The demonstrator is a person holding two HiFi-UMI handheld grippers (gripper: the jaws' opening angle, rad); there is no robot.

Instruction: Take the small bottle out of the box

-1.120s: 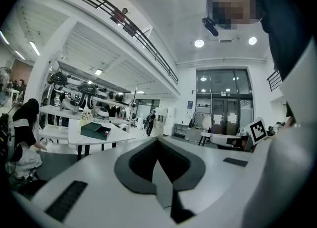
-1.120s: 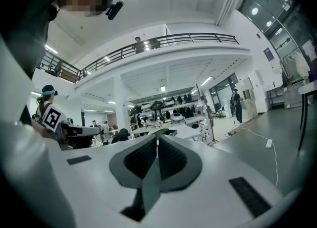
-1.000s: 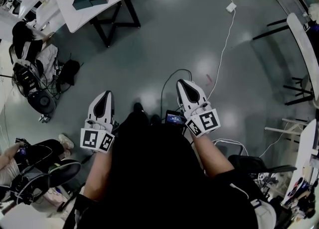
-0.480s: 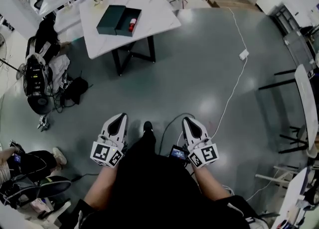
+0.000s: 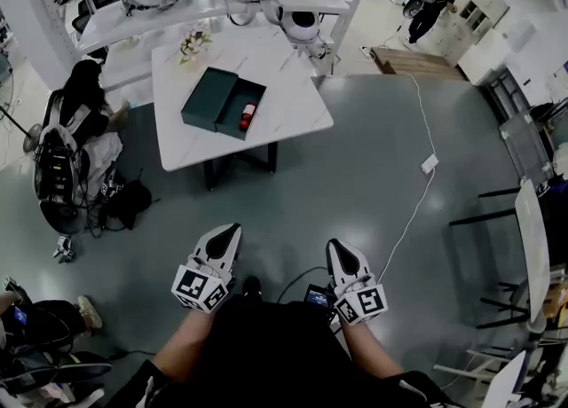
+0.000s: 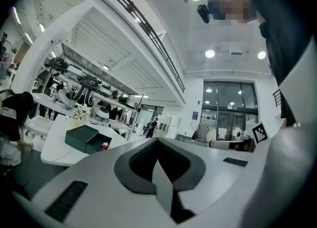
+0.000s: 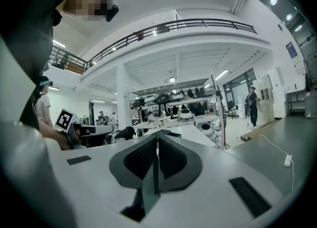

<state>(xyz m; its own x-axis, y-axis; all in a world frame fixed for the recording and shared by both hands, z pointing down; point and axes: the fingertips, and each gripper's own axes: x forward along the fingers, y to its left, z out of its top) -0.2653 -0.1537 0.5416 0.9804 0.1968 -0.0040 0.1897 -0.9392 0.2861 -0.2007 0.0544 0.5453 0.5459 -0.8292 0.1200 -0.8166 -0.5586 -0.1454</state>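
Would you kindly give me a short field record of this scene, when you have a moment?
table: white, some way ahead across the floor
box: dark green, open, on the table
small bottle: red, lying in the box
left gripper: shut, empty, well short of the table
right gripper: shut, empty, well short of the table

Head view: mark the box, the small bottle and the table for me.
box point(image 5: 206, 98): head view, its left half.
small bottle point(image 5: 248, 115): head view, red body.
table point(image 5: 293, 105): head view, bare top right of box.
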